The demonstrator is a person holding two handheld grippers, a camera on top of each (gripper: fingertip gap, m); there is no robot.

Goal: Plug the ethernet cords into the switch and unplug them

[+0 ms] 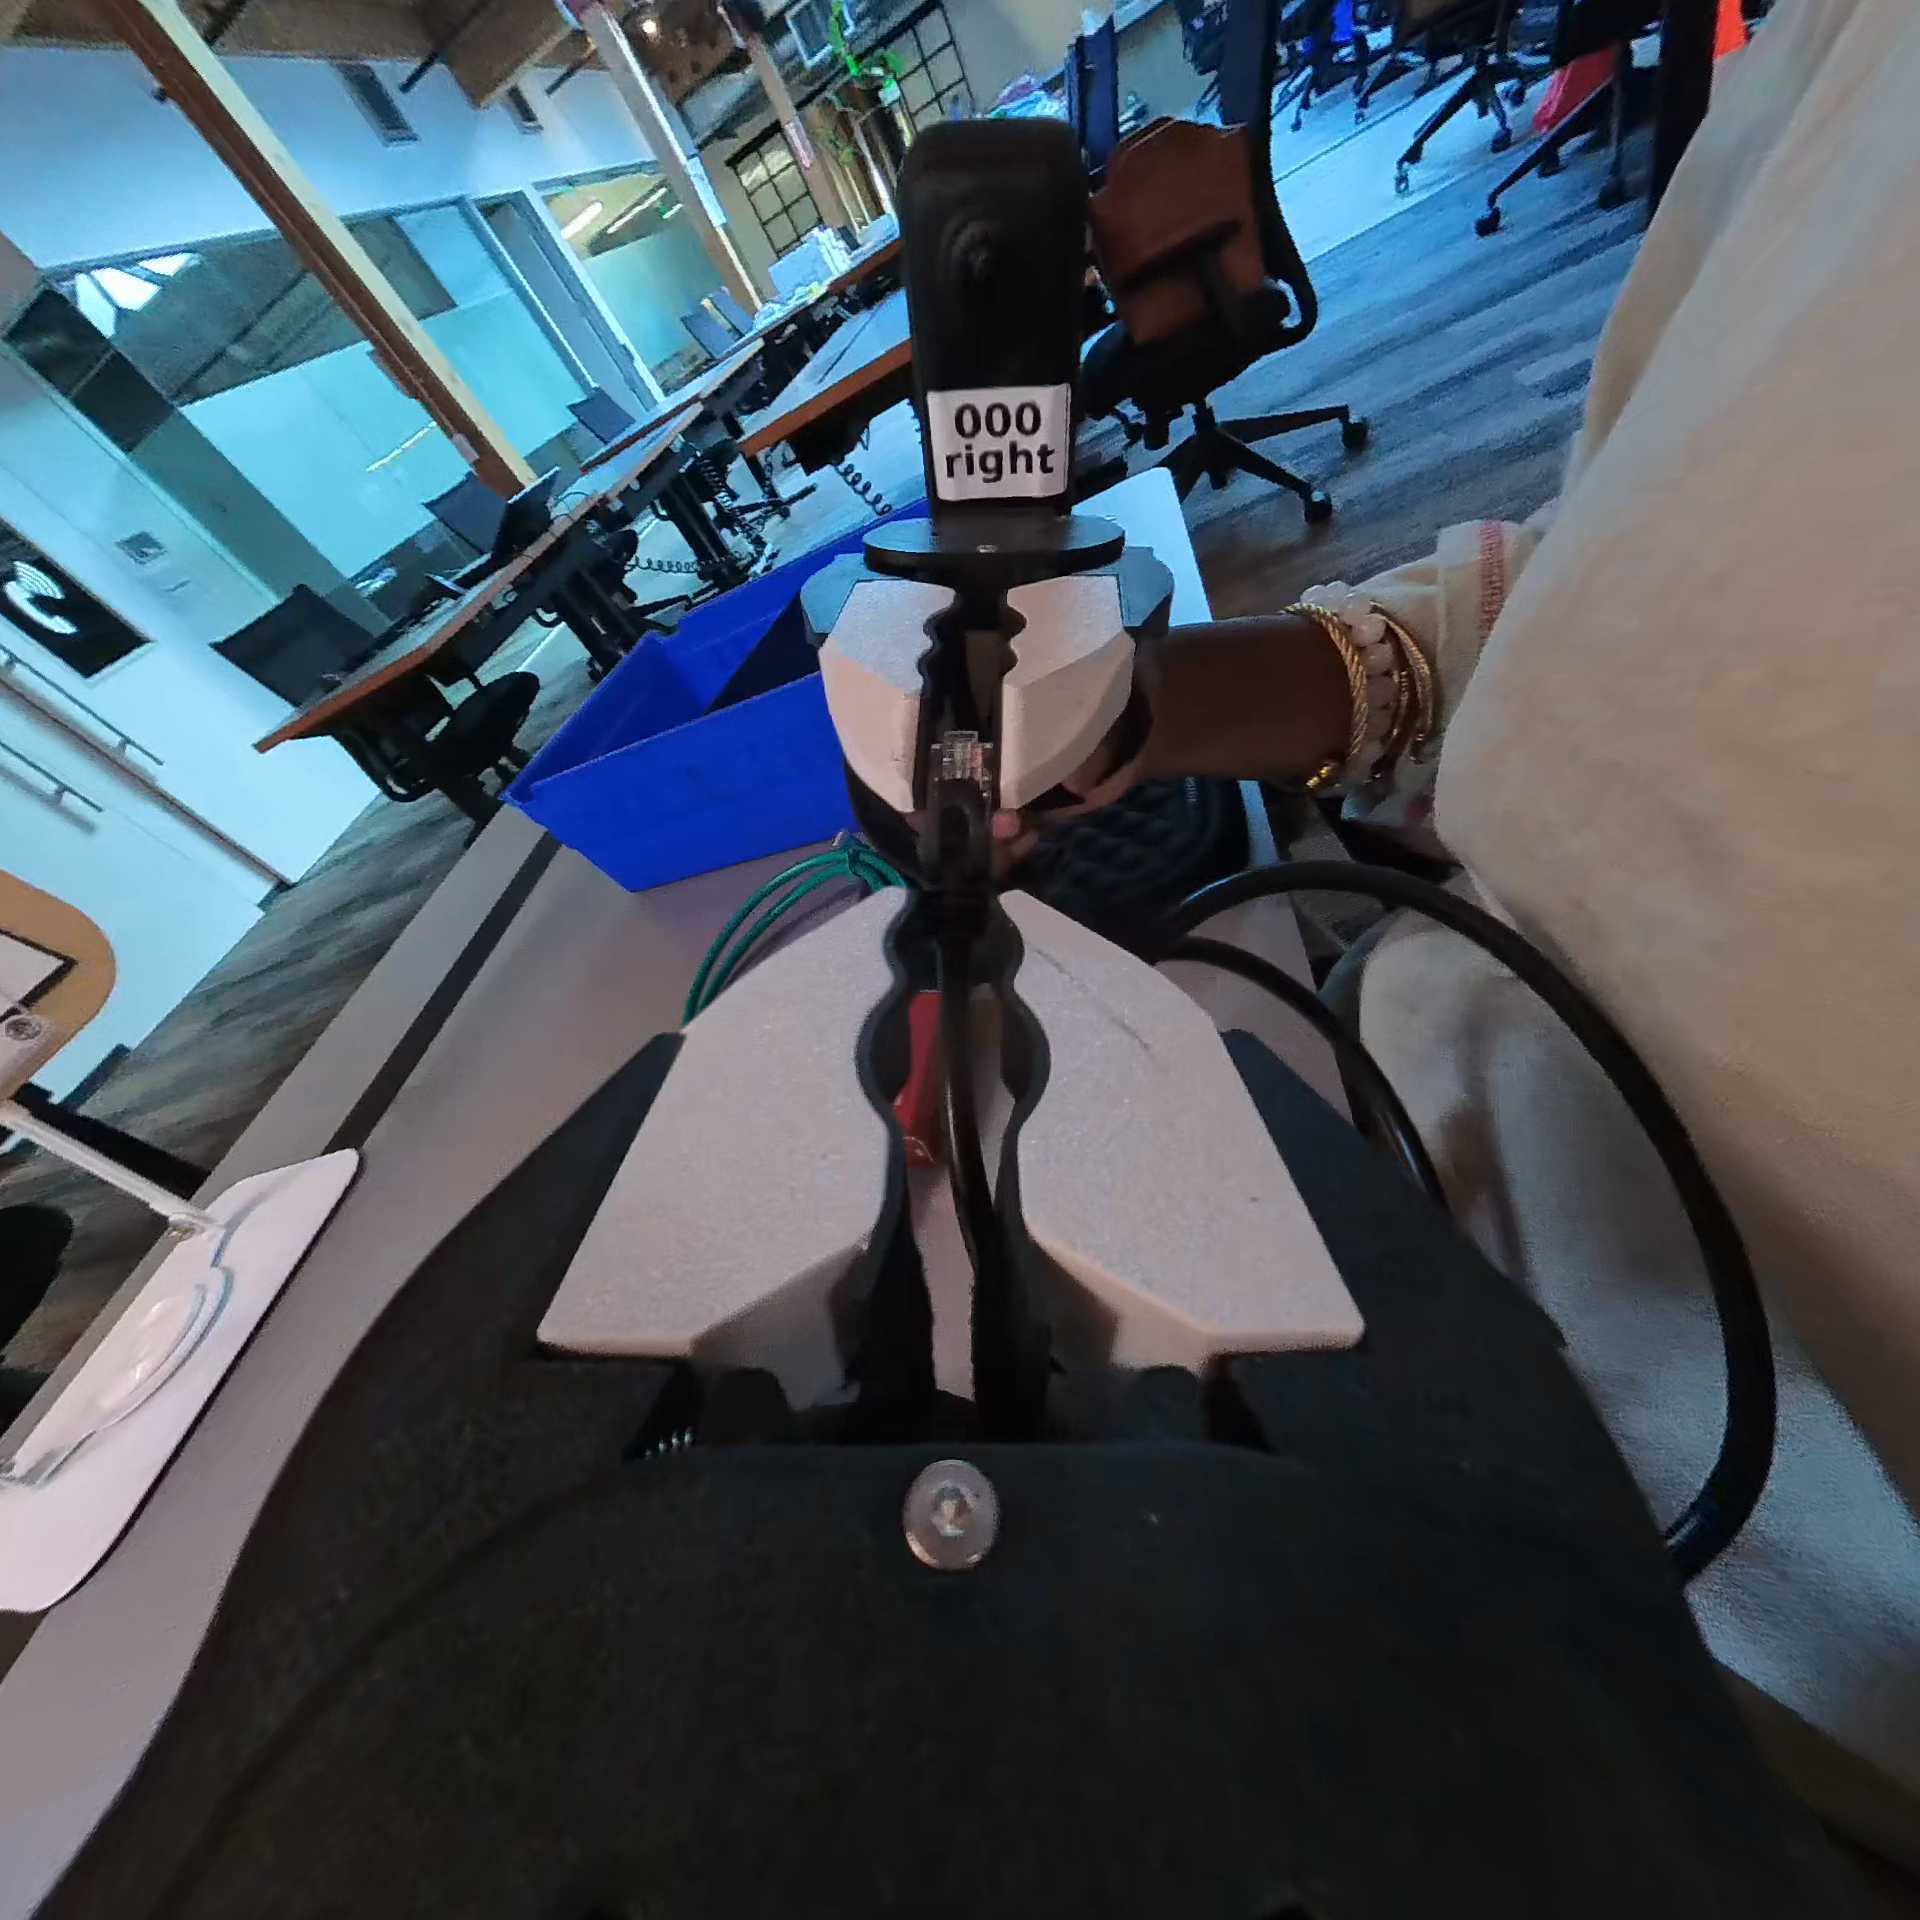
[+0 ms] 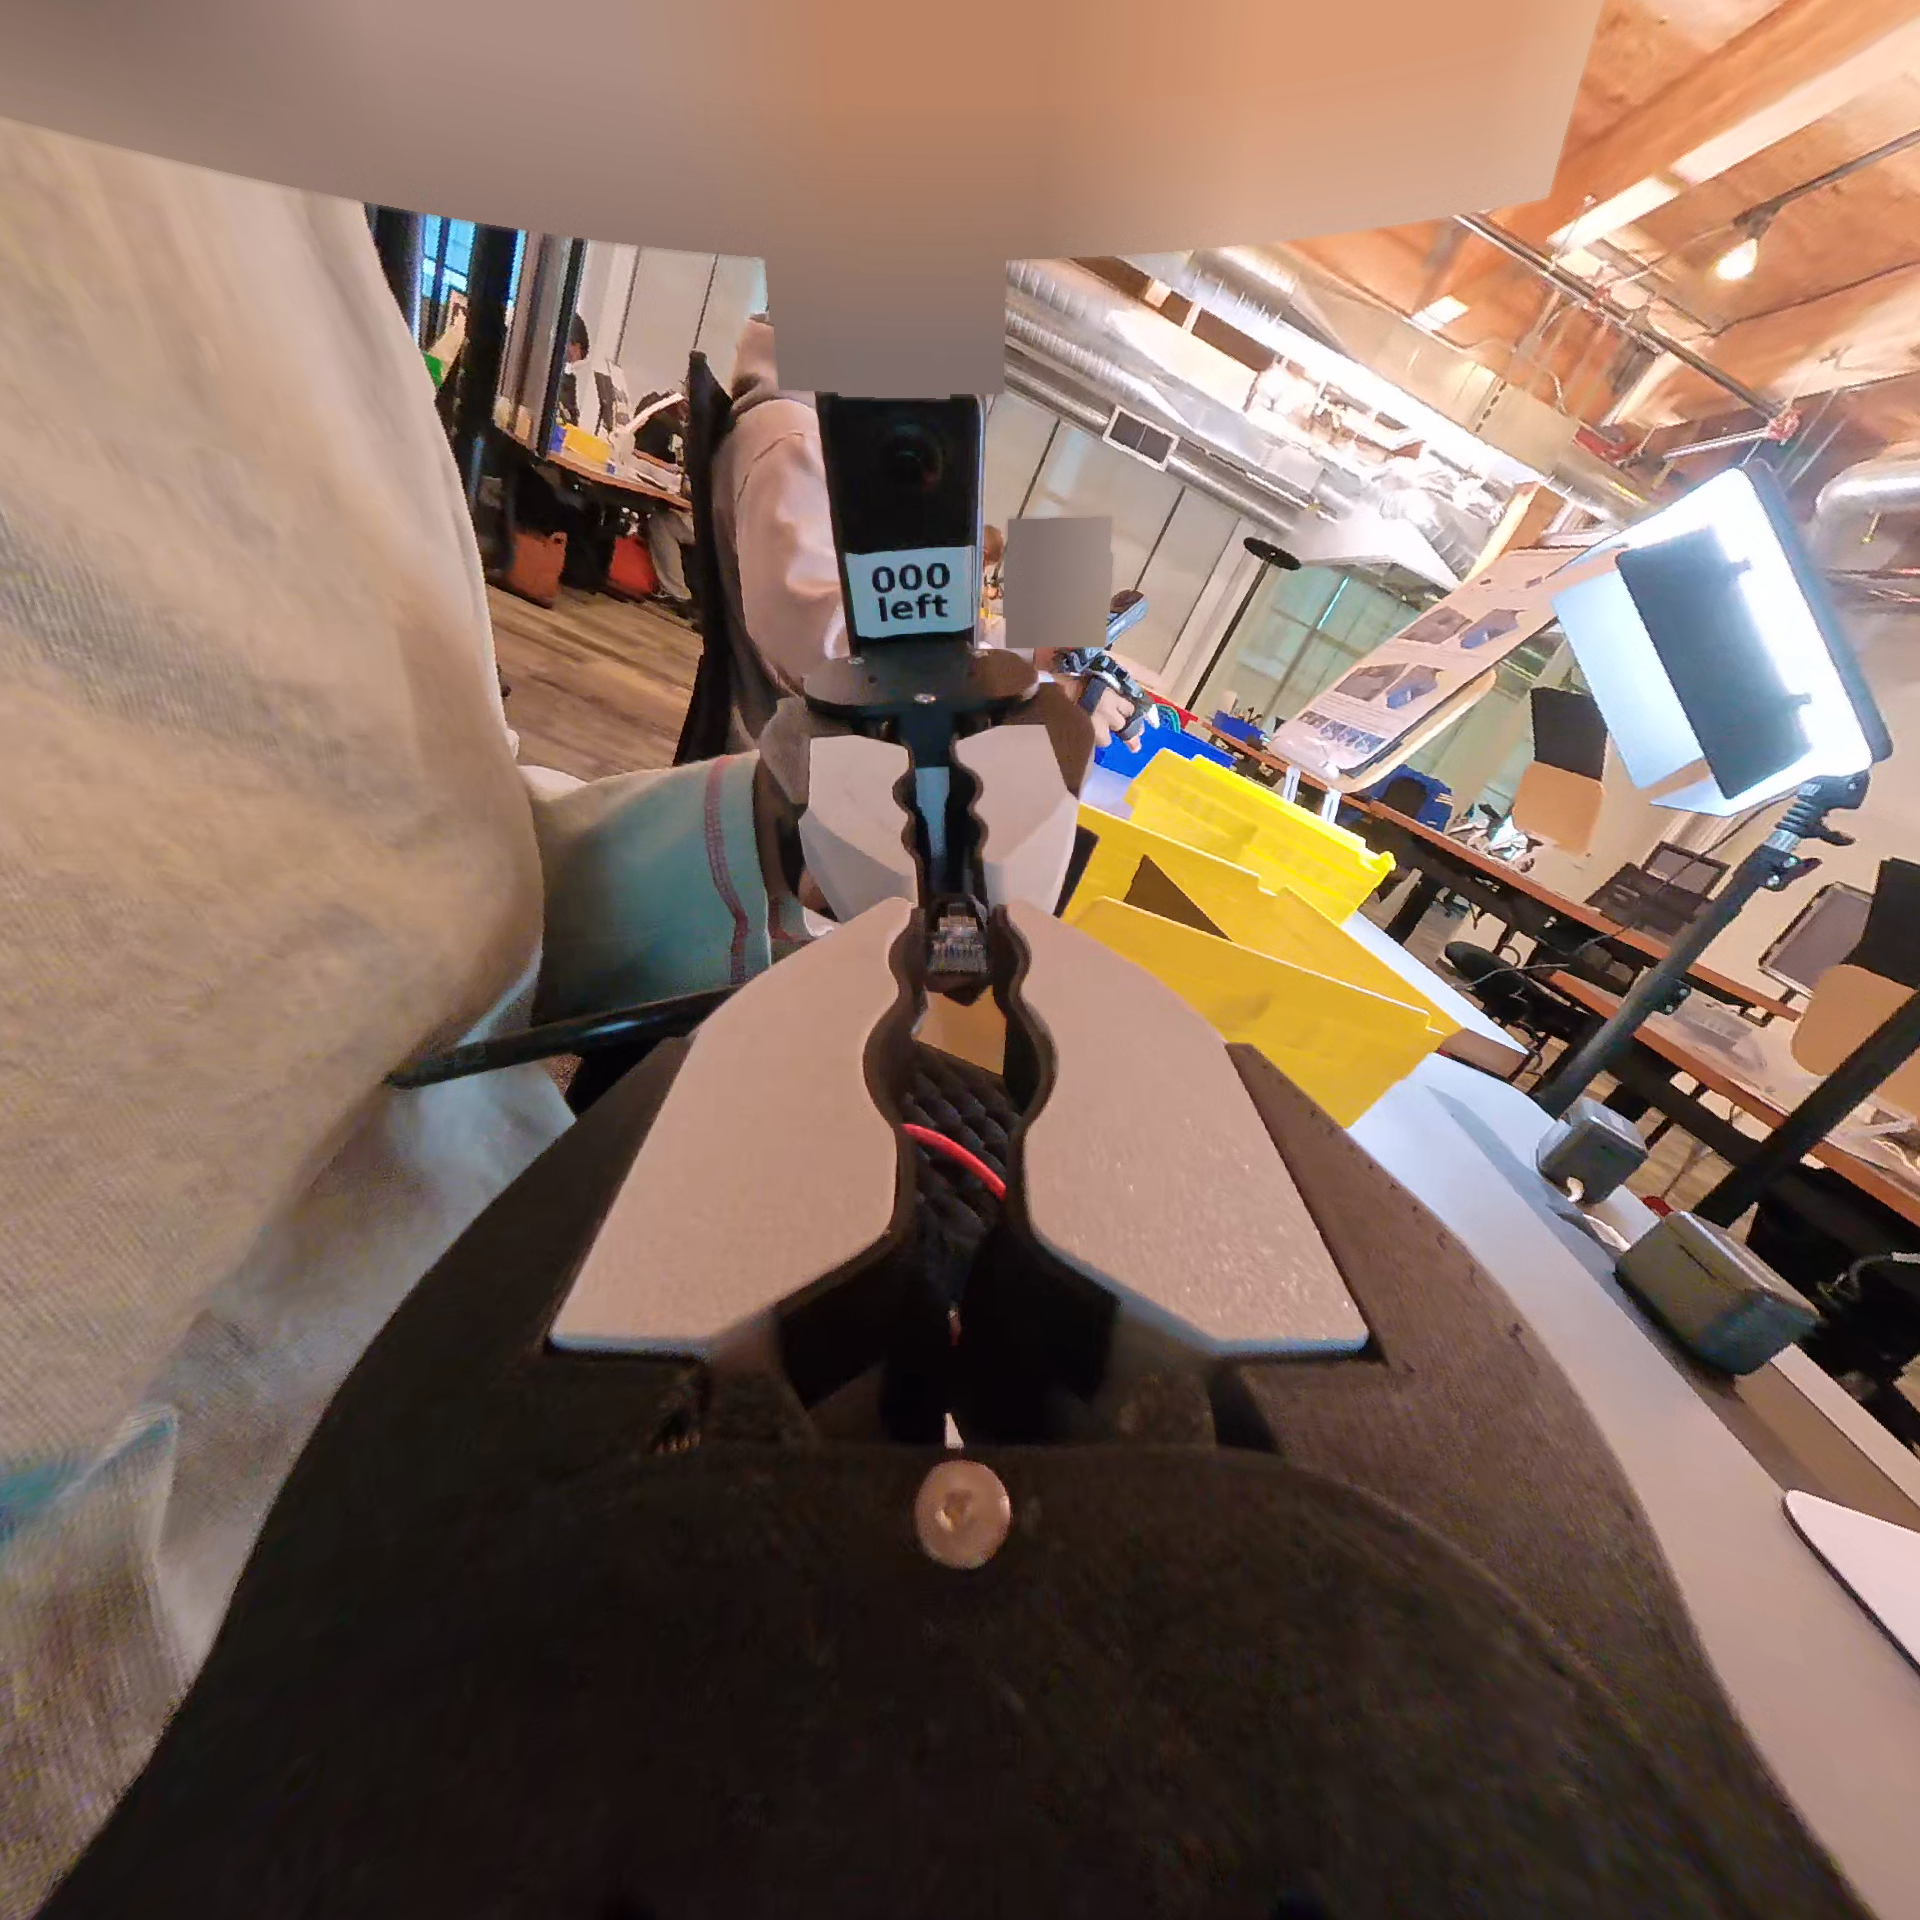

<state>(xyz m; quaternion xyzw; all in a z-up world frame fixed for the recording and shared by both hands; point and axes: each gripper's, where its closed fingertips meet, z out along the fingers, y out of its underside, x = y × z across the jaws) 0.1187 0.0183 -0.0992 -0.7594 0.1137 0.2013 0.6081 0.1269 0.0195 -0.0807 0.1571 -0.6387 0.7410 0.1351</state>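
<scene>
While both grippers met nose to nose above the worktop (image 1: 343, 1049), a black cord passed between them.

Leftmost, a white plate (image 1: 156, 1340) lay at the worktop's near edge, with the blue bin (image 1: 686, 769) farther along; the left gripper (image 1: 951, 914) had its fingers (image 1: 790, 1122) clamped on the cord (image 1: 961, 1122) behind its clear plug (image 1: 958, 756). The right gripper (image 2: 951, 940) had its fingers (image 2: 1132, 1122) closed about the plug (image 2: 954, 948). A clean handover probably called for one gripper to hold firm until the other's grip on the plug sat square, latch free. No switch showed in either view. A green cord (image 1: 769, 925) coiled below, and the black cord looped right toward the sleeve (image 1: 1714, 727); yellow bins (image 2: 1247, 935) and a lamp stand (image 2: 1704, 935) crowded the right side, so open room seemed to lie above the worktop.
</scene>
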